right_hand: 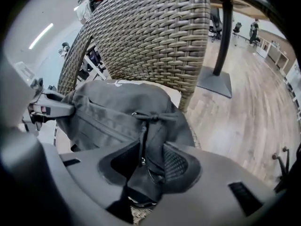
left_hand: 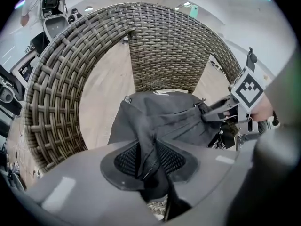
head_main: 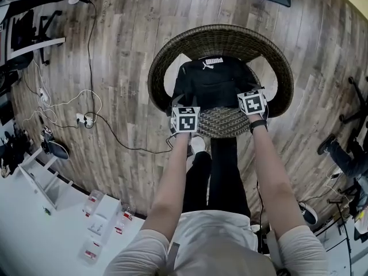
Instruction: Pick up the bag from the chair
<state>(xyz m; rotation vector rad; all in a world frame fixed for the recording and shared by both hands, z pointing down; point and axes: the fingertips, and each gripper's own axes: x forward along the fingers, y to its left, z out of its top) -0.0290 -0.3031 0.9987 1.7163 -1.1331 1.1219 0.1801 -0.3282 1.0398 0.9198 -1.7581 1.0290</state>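
Pinching the black bag at two points, one per side, apparently in readiness for a level lift.

- Location of bag: centre of the head view, slumped on the seat of the round wicker chair, leaning toward the curved backrest; not visibly raised off the seat.
- Left gripper: closed down on a ridge of zippered fabric at the bag's near left corner, with only the thickness of the cloth between the jaws.
- Right gripper: likewise clamped on a fold carrying a zip and a knotted cord pull, at the bag's near right corner.
- Reason for the hold, as judged: soft, shapeless cloth with no handle visible on the near side, hence a gathered pleat in each gripper; two spaced grips to keep the load from sagging or swinging to one side.
- Reason for the stance, as judged: square to the chair front, both arms extended and legs close to the seat edge, for a pull upward and clear of the wicker rim.
- Risk, as judged: thin fabric slipping from the jaws under load; snagging on the weave.
- Surroundings: wooden floor; cables at left of frame, well apart from the chair.
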